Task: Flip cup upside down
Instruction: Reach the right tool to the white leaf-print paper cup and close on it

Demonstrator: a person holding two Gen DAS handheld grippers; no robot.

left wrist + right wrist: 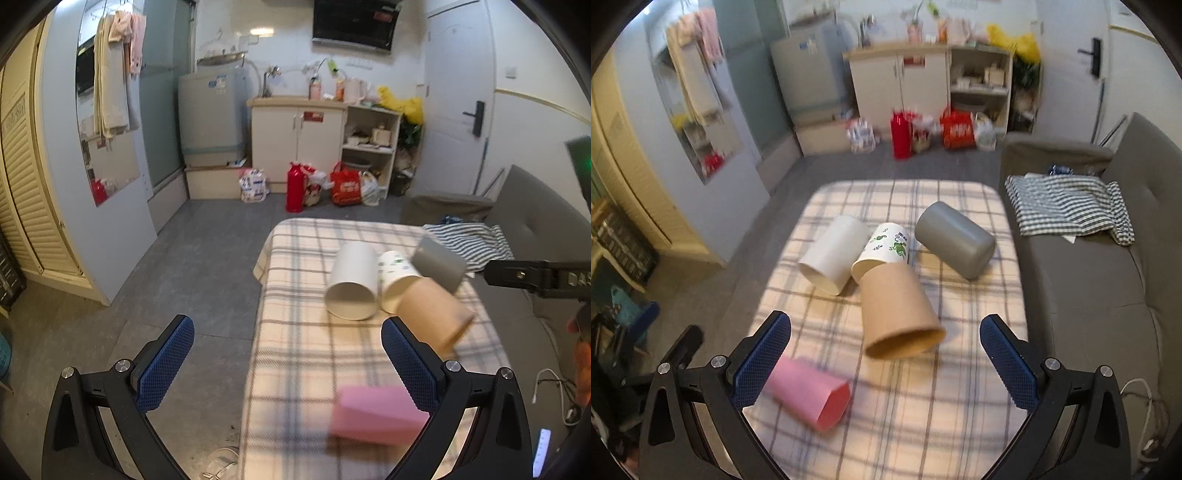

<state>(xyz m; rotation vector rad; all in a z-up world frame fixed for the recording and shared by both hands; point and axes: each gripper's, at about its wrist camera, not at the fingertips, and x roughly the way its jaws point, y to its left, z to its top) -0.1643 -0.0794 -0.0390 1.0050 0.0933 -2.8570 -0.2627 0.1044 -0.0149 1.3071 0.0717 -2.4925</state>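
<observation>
Several cups lie on their sides on a plaid-covered table [916, 424]: a white cup [833, 254], a white cup with a green print [882, 251], a grey cup [955, 240], a brown paper cup [897, 314] and a pink cup [809, 393]. My right gripper [885, 338] is open and empty, just in front of the brown cup's mouth. My left gripper [288, 341] is open and empty, over the table's left edge. In the left wrist view the white cup [352, 280], printed cup [397, 275], grey cup [439, 267], brown cup [432, 314] and pink cup [376, 415] show, blurred.
A grey sofa [1089, 295] with a striped cloth [1067, 208] stands right of the table. Bags and a red flask [901, 134] stand on the floor by a cabinet [923, 85]. The other gripper's arm [539, 278] reaches in at the right of the left wrist view.
</observation>
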